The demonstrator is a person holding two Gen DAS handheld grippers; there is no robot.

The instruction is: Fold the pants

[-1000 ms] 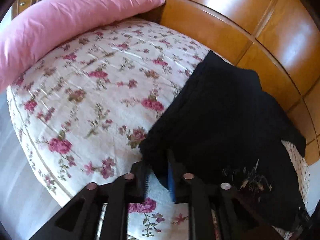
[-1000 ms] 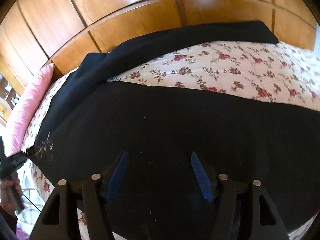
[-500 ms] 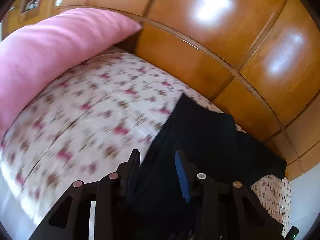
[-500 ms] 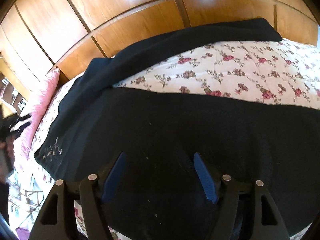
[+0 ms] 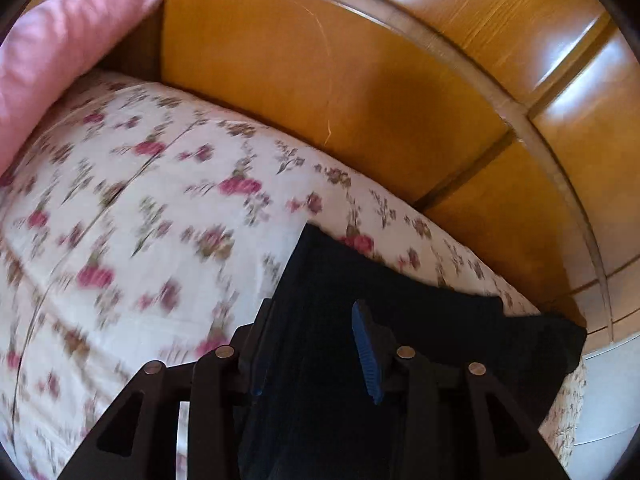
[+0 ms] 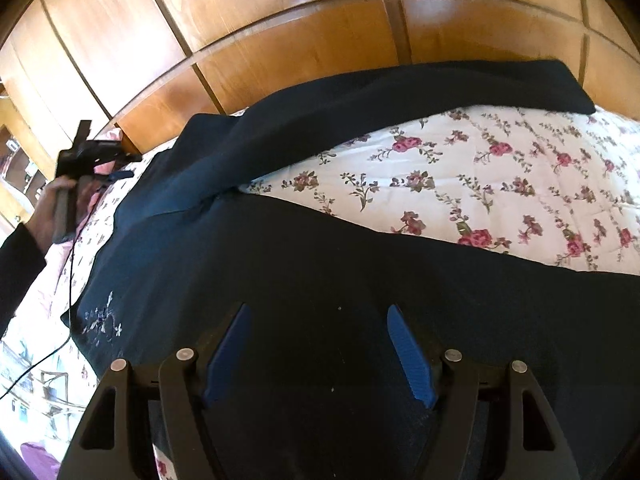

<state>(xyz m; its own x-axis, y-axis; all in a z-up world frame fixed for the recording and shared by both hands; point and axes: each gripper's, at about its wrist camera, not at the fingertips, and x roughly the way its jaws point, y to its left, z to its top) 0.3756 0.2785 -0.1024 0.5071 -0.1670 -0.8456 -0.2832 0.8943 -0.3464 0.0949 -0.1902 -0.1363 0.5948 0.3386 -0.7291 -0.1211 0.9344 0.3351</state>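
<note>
- Two claws are in use; both stand with their fingers apart and nothing clamped between them.
- Left gripper (image 5: 312,344): in its own view, the dark pants (image 5: 420,344) lie directly beneath and ahead of the fingers, extending to the right of the claw. A corner of the fabric points forward just beyond the fingertips. In the right wrist view this claw is held above the bed, at the waist end of the garment.
- Right gripper (image 6: 320,348): the pants (image 6: 304,272) fill the area below and in front of the fingers. Whether the pads touch the cloth cannot be told.
- Key relation: the long axis of the garment runs left to right across the front of the right claw. One leg lies directly under that claw; the other leg runs ahead of it, along the far edge of the bed. Judgement: the right claw is nearer the near leg; the left claw is nearer the waist.
- Surface: a floral bedspread (image 6: 500,184), soft and quilted, shows between the two legs.
- Room: wooden panelling (image 6: 288,40) stands beyond the bed; a pink pillow (image 5: 60,64) lies to the far left of the left claw.
</note>
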